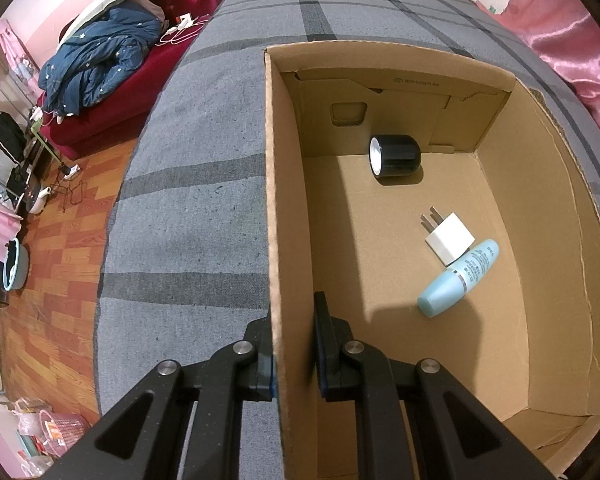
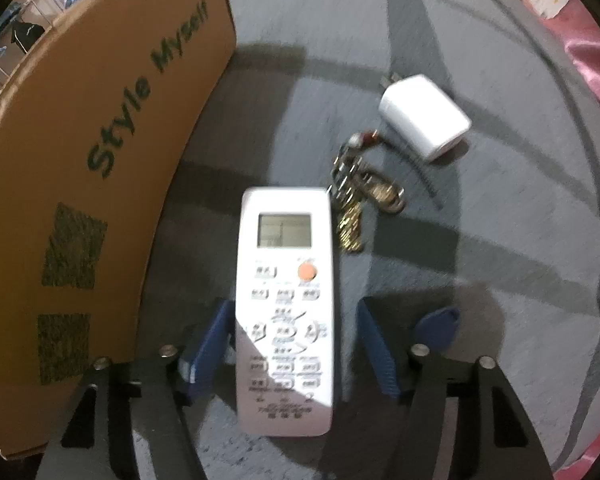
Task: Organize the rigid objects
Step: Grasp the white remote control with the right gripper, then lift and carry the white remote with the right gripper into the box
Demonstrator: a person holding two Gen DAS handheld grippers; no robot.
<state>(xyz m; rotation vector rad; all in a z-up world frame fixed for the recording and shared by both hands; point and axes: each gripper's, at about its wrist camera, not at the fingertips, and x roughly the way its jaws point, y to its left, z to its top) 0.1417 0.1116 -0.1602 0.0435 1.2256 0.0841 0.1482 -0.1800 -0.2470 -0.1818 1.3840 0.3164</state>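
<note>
My left gripper (image 1: 294, 312) is shut on the left wall of an open cardboard box (image 1: 286, 200), one finger outside and one inside. On the box floor lie a black cylinder (image 1: 396, 156), a white plug charger (image 1: 448, 240) and a pale blue tube (image 1: 456, 280). In the right wrist view a white remote control (image 2: 286, 300) lies flat on the grey cloth, beside the box's outer wall (image 2: 100, 160). My right gripper (image 2: 294, 308) points down over it and is open. The remote sits between the blue pads, the left one close to its edge and the right one with a gap.
A bunch of keys (image 2: 356, 200), a second white charger (image 2: 424, 120) and a blue tag (image 2: 440, 324) lie on the grey plaid cover (image 2: 500, 240) right of the remote. Pink satin fabric (image 1: 572, 40) borders the right side. The cover's edge drops to a wooden floor (image 1: 60, 280) at left.
</note>
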